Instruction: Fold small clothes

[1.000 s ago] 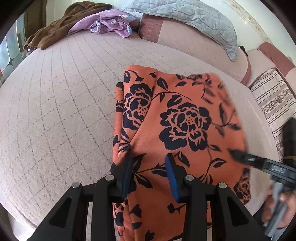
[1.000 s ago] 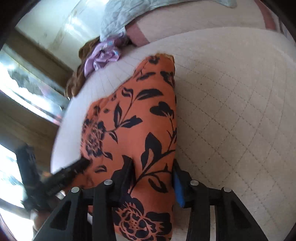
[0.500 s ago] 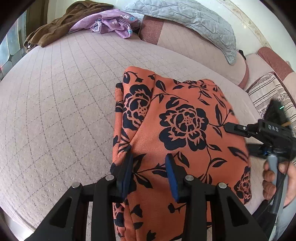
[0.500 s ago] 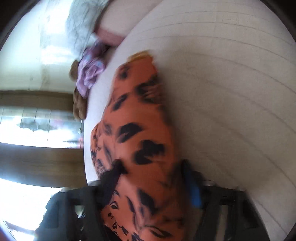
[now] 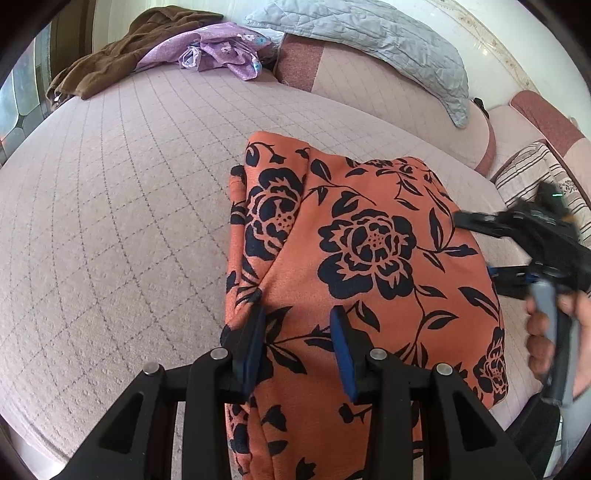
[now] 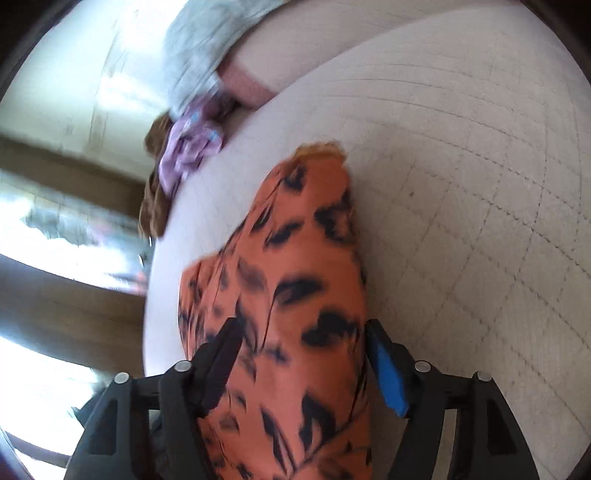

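Observation:
An orange garment with a black flower print lies folded on the pink quilted bed. My left gripper is open over its near left edge, jaws apart, with cloth between and under them. My right gripper is open with the garment's right edge between its jaws; this view is blurred. The right gripper also shows in the left wrist view, held by a hand at the garment's right side.
A brown garment and a purple floral one lie at the bed's far edge. A grey quilted cover rests on the pink headboard cushions. A striped pillow lies at the right.
The right gripper has swung and tilted at the garment's right edge, its view blurring, and its jaws have spread wider. The left gripper has stayed put.

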The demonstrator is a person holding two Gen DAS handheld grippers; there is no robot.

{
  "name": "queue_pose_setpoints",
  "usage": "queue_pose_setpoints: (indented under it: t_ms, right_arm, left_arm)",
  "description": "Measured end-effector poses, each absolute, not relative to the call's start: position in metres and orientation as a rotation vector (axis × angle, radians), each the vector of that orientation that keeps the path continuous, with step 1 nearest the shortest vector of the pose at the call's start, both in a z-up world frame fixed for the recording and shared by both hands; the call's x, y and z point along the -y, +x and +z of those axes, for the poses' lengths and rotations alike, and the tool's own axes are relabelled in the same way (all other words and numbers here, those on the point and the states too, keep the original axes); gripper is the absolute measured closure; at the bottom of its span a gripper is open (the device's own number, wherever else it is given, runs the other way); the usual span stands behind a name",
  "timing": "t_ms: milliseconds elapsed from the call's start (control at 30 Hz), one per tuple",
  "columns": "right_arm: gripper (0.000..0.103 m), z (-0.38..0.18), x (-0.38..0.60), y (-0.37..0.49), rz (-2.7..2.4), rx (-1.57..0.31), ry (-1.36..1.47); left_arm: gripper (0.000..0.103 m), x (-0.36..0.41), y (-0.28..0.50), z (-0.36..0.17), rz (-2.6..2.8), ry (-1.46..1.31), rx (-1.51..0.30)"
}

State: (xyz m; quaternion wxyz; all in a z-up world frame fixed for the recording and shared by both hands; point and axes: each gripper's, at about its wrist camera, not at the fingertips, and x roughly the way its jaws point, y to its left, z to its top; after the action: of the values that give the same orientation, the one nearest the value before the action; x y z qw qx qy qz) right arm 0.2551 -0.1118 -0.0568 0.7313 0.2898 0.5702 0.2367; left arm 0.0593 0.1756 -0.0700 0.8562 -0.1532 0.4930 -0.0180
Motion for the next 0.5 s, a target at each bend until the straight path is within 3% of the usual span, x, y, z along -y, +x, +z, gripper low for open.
queue_pose_setpoints:
  t_ms: [33,67,100,200,267,300,367,433,467,500]
  right_arm:
    - [0.037,-0.071,0.112,0.264,0.513,-1.294,0.688]
    - [0.052,-0.081,0.099,0.271,0.521,-1.341,0.707]
    - [0.059,-0.082,0.091,0.272,0.528,-1.342,0.673]
    - [0.062,-0.019,0.052,0.243,0.542,-1.133,0.283]
    - [0.045,-0.016,0.049,0.239,0.540,-1.106,0.247]
    - [0.025,-0.024,0.054,0.243,0.539,-1.141,0.271]
    - [0.024,-0.049,0.073,0.243,0.473,-1.255,0.379]
    - [0.024,-0.059,0.085,0.237,0.486,-1.266,0.439]
    - [0.024,-0.063,0.092,0.230,0.488,-1.266,0.463]
    - [0.024,-0.065,0.096,0.226,0.491,-1.264,0.482]
  left_arm:
    - [0.065,-0.174,0.060,-0.070,-0.036,-0.323,-1.037]
    - [0.065,-0.174,0.061,-0.070,-0.038,-0.321,-1.039]
    - [0.065,-0.174,0.061,-0.070,-0.036,-0.320,-1.039]
    - [0.066,-0.181,0.058,-0.065,-0.041,-0.368,-1.021]
    - [0.066,-0.195,0.048,-0.051,-0.053,-0.479,-0.961]
    - [0.060,-0.203,0.039,-0.043,-0.046,-0.533,-0.914]
    - [0.051,-0.215,0.025,-0.037,-0.027,-0.591,-0.872]
    - [0.053,-0.220,0.020,-0.058,-0.036,-0.648,-0.962]
    - [0.076,-0.216,0.022,-0.083,-0.038,-0.660,-1.073]
    - [0.077,-0.214,0.022,-0.096,-0.059,-0.677,-1.106]
